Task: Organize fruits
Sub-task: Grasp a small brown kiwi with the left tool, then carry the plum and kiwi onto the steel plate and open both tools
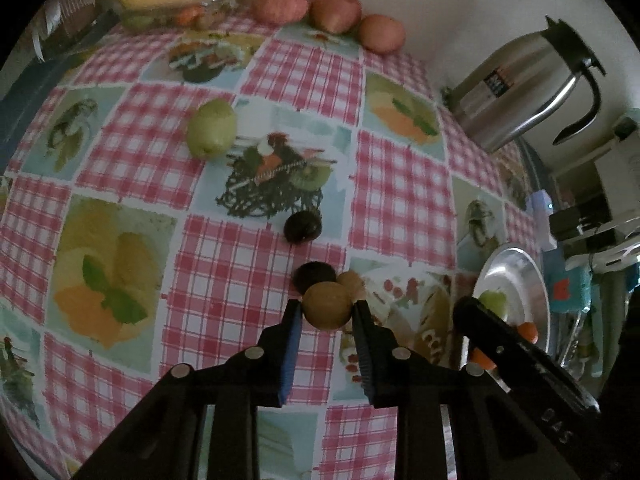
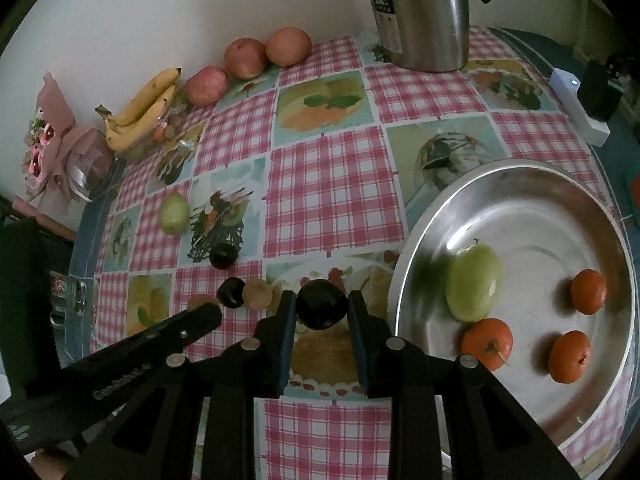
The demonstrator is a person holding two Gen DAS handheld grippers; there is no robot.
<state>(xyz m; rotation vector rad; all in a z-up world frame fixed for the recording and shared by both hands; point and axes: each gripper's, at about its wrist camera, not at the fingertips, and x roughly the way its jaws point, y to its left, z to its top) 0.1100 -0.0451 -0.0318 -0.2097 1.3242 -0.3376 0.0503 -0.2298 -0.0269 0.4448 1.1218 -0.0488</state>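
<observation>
Both tongs are loaded: left tongs [image 1: 327, 309] clamp a tan fruit [image 1: 327, 306], right tongs [image 2: 321, 305] a dark plum [image 2: 321, 304]. Next, probably carry toward the steel bowl [image 2: 520, 176] at three o'clock.

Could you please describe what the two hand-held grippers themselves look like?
Both look alike: the left hand-held gripper and right hand-held gripper have matte black angular frames with cut-outs, round silver pivot pins, blue pads lining the fingers, and pale embossed lettering, unreadable here. No cables or sleeves show.

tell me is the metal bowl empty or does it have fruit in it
Not empty. The metal bowl holds a green pear and three oranges, with bare metal around them.
</observation>
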